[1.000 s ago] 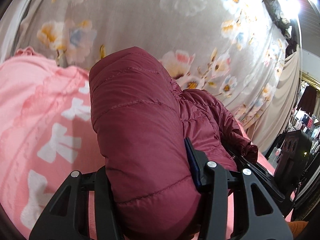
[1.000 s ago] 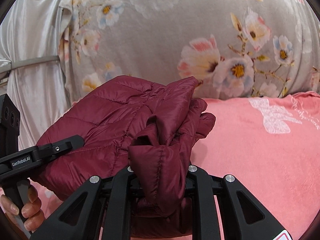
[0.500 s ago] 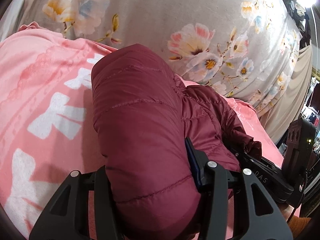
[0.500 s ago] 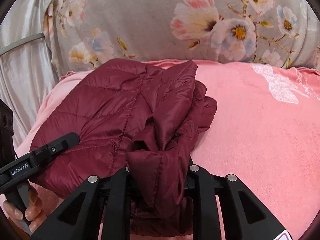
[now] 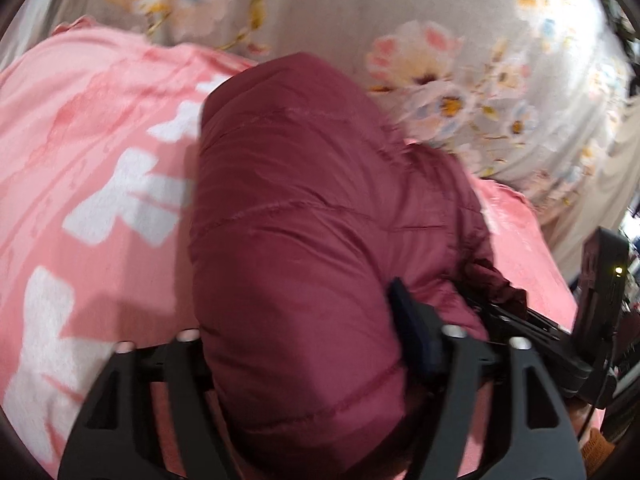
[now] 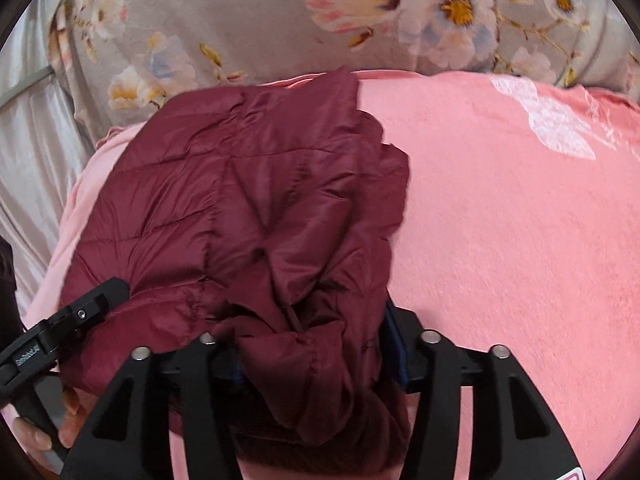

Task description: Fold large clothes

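A dark red puffy jacket lies bunched up on a pink blanket with white bow shapes on it. The jacket sits on the left part of the blanket in the right wrist view, close to the blanket's far edge. Behind the blanket hangs a grey cloth with big flowers, and a shiny white curtain is off to the left of it. The right gripper has a thick fold of the jacket squeezed between its two black fingers, at the near end of the jacket. The left gripper also pinches a fat roll of the jacket between its fingers, and the jacket fills the gap from side to side. In the right wrist view, the left gripper comes in at the jacket's left side, with a hand holding its handle. In the left wrist view, the right gripper shows at the jacket's right side. That view is a bit blurry. The jacket's quilted lines run across its puffy top.
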### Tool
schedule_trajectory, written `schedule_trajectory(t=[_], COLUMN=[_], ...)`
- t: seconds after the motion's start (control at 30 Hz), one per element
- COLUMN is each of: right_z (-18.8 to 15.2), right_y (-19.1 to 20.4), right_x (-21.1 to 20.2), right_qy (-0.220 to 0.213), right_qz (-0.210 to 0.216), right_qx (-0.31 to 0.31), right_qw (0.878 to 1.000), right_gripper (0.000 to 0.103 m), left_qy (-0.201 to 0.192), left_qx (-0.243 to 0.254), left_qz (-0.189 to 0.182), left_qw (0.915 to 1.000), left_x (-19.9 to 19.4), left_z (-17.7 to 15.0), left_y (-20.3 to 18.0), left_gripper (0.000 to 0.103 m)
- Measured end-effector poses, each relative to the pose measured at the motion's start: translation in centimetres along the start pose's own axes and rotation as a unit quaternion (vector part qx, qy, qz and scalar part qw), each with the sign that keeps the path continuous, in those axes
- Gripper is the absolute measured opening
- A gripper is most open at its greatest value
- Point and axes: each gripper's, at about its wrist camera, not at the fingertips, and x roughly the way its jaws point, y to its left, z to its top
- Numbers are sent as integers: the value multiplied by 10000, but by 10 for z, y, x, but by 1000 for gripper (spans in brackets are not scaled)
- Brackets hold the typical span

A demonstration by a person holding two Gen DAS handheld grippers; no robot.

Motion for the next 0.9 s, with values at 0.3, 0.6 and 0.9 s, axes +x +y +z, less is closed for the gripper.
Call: schedule_trajectory(t=[0.3,0.6,0.9], right_z=[-4,-24,-39], right_y=[3,-13,-7], right_x=[-78,-41,-22], right_qy=[-689,-87,219], right_qz=[262,-327,-504], right_qx=[-54,-124,-438], right_qw=[9973,9994,9975], right_gripper=[23,2,2], left_qy=[-427,183,291], left_qx=[-360,-224,-334], left_qz=[893,1835,1910], left_qw=[9944,9826,9806], left_x=[-71,-40,-26], left_z=[-2,3,-16], left_y=[2,-27,-22], left_gripper=[87,71,72])
